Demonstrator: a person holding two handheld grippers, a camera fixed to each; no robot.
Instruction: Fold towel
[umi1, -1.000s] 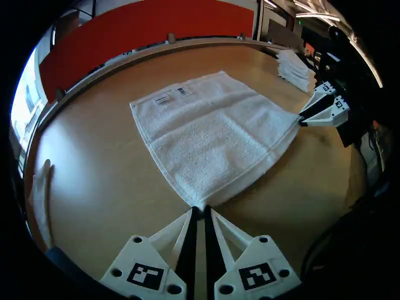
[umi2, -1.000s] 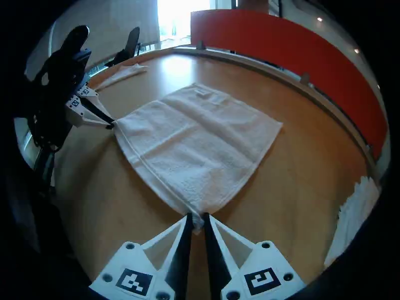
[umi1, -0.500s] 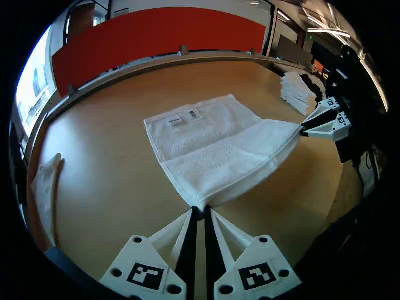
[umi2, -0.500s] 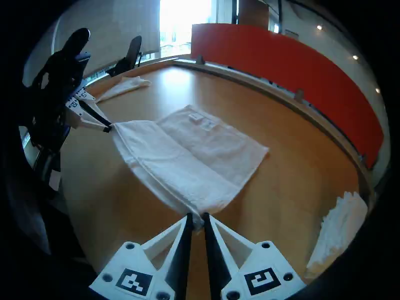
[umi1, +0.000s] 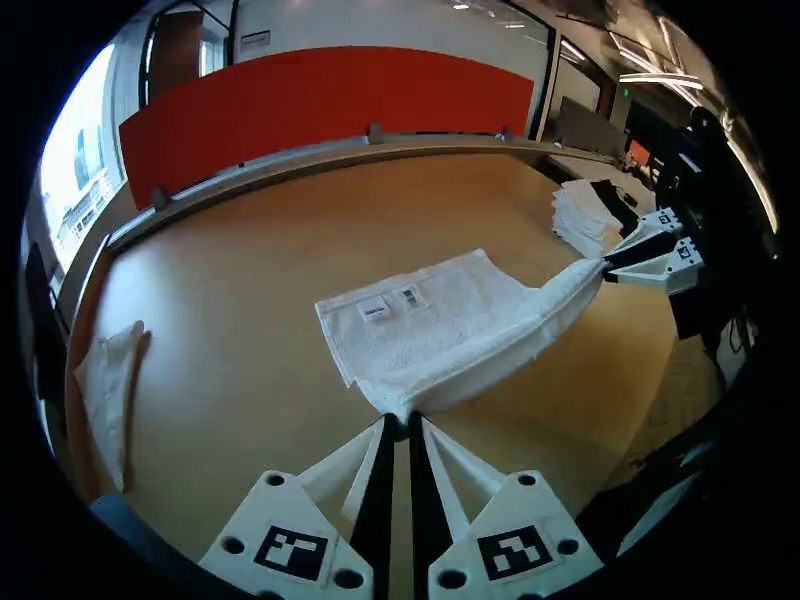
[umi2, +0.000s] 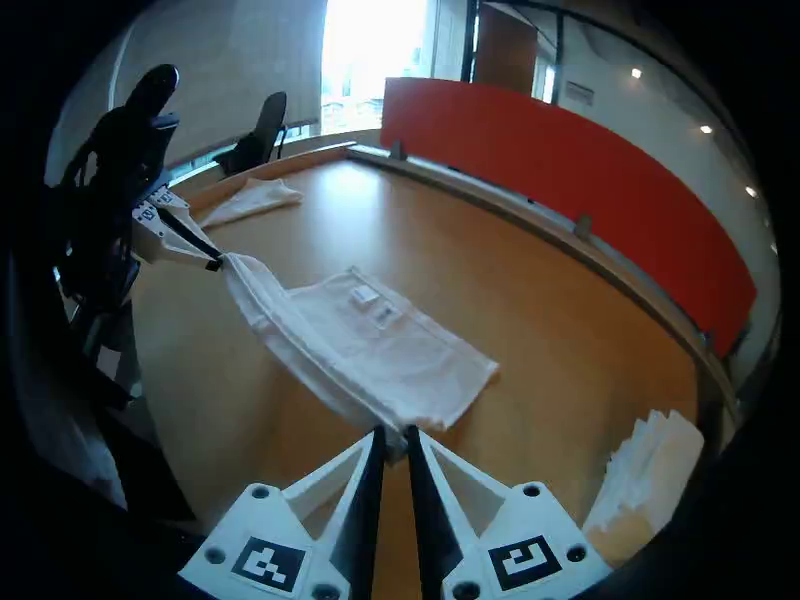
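Note:
A white towel lies partly on the wooden table, its near edge lifted and stretched between the two grippers. My left gripper is shut on one near corner of the towel. My right gripper is shut on the other near corner of the towel. The right gripper appears at the right of the left gripper view, and the left gripper at the left of the right gripper view. Two small labels face up on the part that rests flat.
A stack of folded white towels sits at the table's right side, seen also as towels. Another loose towel lies near the left edge. A red partition runs along the far edge. A chair stands beyond.
Both grippers have risen and pulled the towel's near edge up off the table; the raised half now hangs taut between them, while the labelled far half stays flat.

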